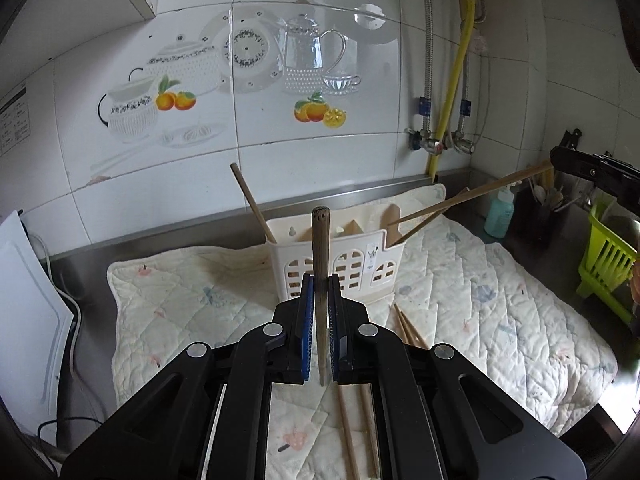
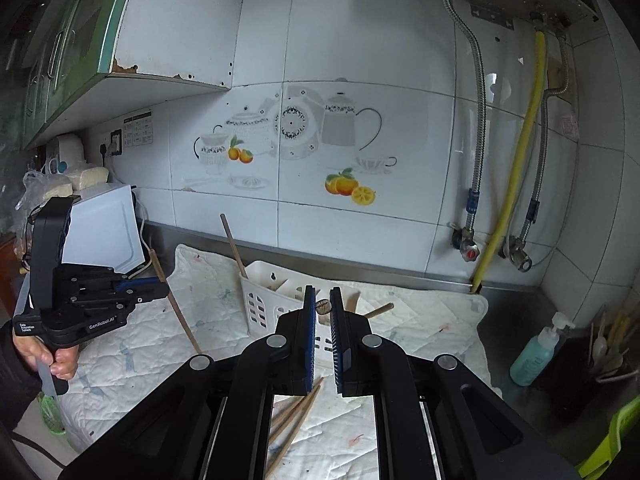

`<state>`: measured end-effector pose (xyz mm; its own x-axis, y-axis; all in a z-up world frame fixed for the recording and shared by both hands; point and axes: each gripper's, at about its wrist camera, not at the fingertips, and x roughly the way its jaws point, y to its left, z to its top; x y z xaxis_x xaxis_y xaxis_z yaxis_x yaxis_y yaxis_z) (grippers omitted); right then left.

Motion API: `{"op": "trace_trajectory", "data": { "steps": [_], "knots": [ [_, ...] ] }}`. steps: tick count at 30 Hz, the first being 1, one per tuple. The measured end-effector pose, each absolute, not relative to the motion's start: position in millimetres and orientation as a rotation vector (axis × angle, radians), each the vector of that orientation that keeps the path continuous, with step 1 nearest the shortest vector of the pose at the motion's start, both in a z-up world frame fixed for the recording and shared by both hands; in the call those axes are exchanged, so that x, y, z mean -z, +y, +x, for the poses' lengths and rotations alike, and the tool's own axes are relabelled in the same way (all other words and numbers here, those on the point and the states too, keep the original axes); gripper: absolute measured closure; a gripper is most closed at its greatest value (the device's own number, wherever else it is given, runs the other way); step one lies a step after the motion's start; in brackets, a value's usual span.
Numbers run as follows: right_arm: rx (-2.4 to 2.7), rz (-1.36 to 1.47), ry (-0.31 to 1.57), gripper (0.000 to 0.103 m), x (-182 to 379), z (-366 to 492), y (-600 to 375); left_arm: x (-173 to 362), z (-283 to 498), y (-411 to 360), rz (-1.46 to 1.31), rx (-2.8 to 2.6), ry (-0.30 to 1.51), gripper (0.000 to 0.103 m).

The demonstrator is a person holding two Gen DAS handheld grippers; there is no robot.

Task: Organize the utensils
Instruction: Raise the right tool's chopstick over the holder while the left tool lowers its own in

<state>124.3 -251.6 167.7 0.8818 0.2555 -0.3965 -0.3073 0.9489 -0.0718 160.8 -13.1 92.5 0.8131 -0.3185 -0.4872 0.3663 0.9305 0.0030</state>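
Bamboo chopstick (image 1: pixel 321 280) stands near-vertical between the fingers of the left gripper (image 1: pixel 320 292), which are closed on its shaft, tip down over the quilted mat (image 1: pixel 500 300). The white utensil caddy (image 1: pixel 340 264) sits just behind it, already holding one chopstick at its left end and more at its right. To seat the held stick well, carry it above the caddy rim, keep it upright over an open compartment, and release only once the tip is below the rim. The leaning stick at the left corner and the right gripper's long chopstick (image 1: pixel 480 196) crossing toward the right compartment may obstruct the entry path. Loose chopsticks (image 1: pixel 356 432) lie on the mat below.

In the right wrist view, the right gripper (image 2: pixel 323 306) has its fingers narrowly parted around the butt end of a chopstick; firm contact cannot be confirmed. The caddy (image 2: pixel 264 304) lies directly ahead. The left gripper (image 2: pixel 152 286) holds its stick upright to the left, well clear. A soap bottle (image 2: pixel 536 356) stands on the steel counter (image 2: pixel 516 304) at right.
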Motion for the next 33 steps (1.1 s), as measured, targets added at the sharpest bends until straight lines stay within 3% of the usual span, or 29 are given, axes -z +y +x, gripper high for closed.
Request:
{"op": "trace_trajectory", "data": {
  "steps": [18,33],
  "knots": [
    [-0.3,-0.218,0.477,0.096,-187,164,-248,-194,185,-33,0.089,0.36,0.256,0.098],
    [-0.337,-0.252,0.627,0.096,-171,217,-237,-179,263,-44,0.04,0.268,0.255,0.098]
  ]
}}
